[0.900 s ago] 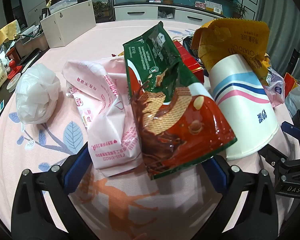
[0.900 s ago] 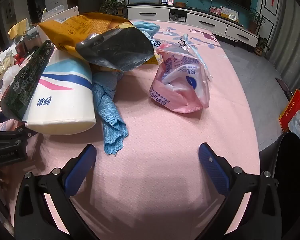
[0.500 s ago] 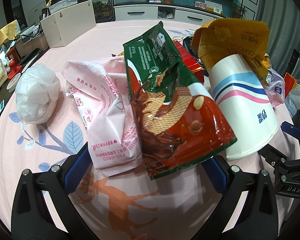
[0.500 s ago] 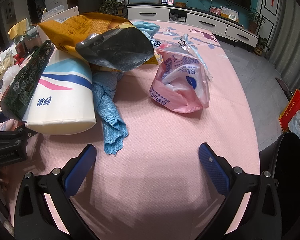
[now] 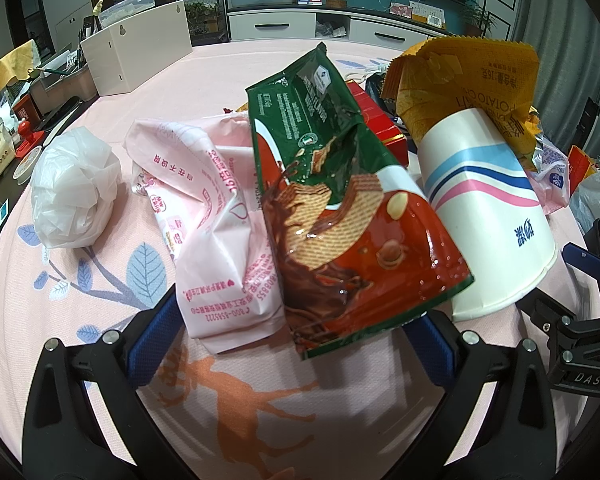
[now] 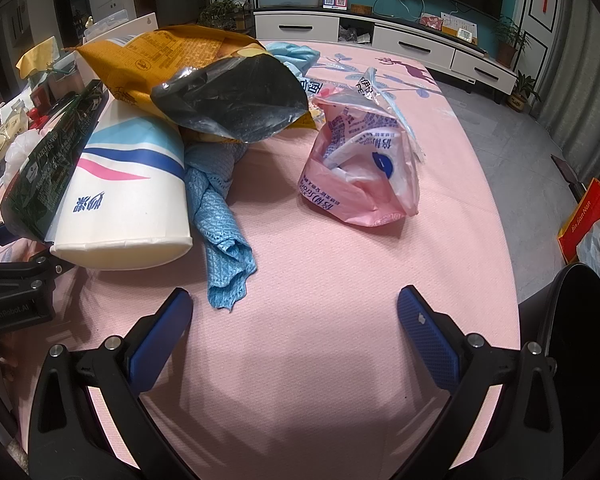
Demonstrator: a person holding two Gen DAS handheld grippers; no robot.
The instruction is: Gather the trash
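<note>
Nothing moved since the earlier pictures; same spots, same trash, both tools kept still.

Seen from the left wrist: left gripper (image 5: 296, 330) spread wide, grasping nothing; blue fingers (image 5: 152, 332) low by the near edge of the pile; green and red wafer bag (image 5: 340, 216) lying right in front, its near end hanging between the fingers but not pinched; pink and white wrapper (image 5: 216, 224) just beside it, partly under it; striped paper cup (image 5: 488, 216) tipped on its side, touching the wafer bag; yellow chip bag (image 5: 468, 80) leaning over the cup; white plastic ball (image 5: 74, 196) off alone, well apart; all on the pink tablecloth (image 5: 260, 392).

Seen from the right wrist: right gripper (image 6: 294, 330) also spread wide, holding nothing; only bare cloth between its fingers; blue rag (image 6: 224, 236) near one finger, not touching; pink pouch (image 6: 360, 172) farther off, standing open; dark bin (image 6: 572, 320) at the table's edge.

Looks like the very start; nothing picked up yet; every piece left to collect; wafer bag likely first for the left tool.
</note>
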